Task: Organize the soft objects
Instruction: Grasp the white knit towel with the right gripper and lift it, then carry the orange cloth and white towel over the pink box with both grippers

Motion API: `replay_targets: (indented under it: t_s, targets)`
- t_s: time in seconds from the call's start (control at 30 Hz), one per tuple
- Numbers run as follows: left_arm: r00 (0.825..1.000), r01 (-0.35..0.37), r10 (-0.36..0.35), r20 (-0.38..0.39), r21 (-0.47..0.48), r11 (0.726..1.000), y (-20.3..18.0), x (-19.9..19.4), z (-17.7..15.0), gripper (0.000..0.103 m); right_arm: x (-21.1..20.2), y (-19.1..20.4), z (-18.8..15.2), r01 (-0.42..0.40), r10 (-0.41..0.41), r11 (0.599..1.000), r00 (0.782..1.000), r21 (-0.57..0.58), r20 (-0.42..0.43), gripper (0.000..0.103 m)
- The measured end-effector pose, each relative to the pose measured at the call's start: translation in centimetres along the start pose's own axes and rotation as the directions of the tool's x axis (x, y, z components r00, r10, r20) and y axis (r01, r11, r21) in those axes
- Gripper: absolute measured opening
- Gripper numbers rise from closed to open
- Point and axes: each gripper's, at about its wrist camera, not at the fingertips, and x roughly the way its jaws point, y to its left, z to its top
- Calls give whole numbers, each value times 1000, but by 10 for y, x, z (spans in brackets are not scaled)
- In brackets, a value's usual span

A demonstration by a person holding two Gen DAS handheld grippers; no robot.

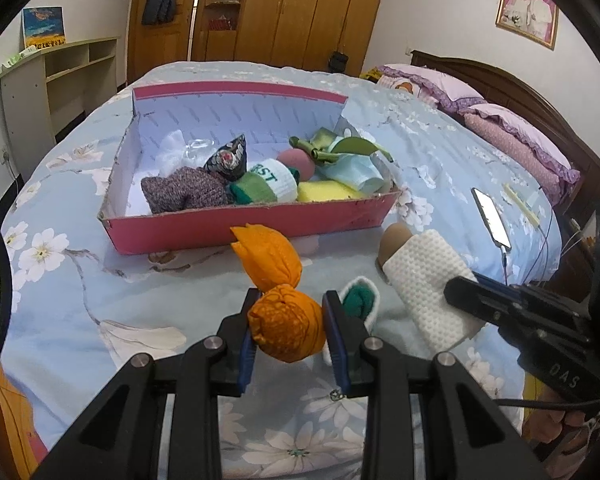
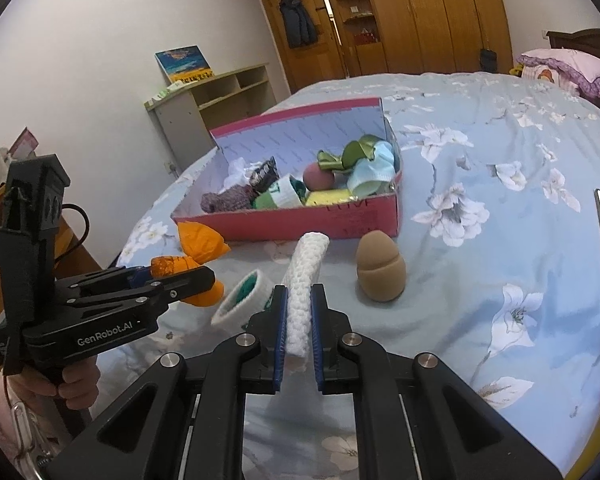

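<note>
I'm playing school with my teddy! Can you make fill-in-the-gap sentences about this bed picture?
1. The left gripper squeezes a bundle coloured ____.
2. The right gripper holds a knitted cloth coloured ____.
3. The box of soft things is red outside and sits on the ____.
4. The brown sponge is shaped like an ____.

Missing words: orange; white; bed; egg

Two grippers, left [image 1: 290,322] and right [image 2: 299,316]; one pink box [image 1: 236,226]; one orange cloth bundle [image 1: 284,320]; one white knitted pad [image 2: 305,280]; one brown sponge [image 2: 380,270]; one phone [image 1: 492,216] at 3 o'clock.
</note>
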Motion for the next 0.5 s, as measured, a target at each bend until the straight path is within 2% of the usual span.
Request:
replay_targets:
  t_s: [0.5]
  targets:
    - [999, -28, 28, 39, -7, 1000, 11, -10, 16, 32, 1, 5, 13, -24, 25, 999, 1000, -33, 15, 12]
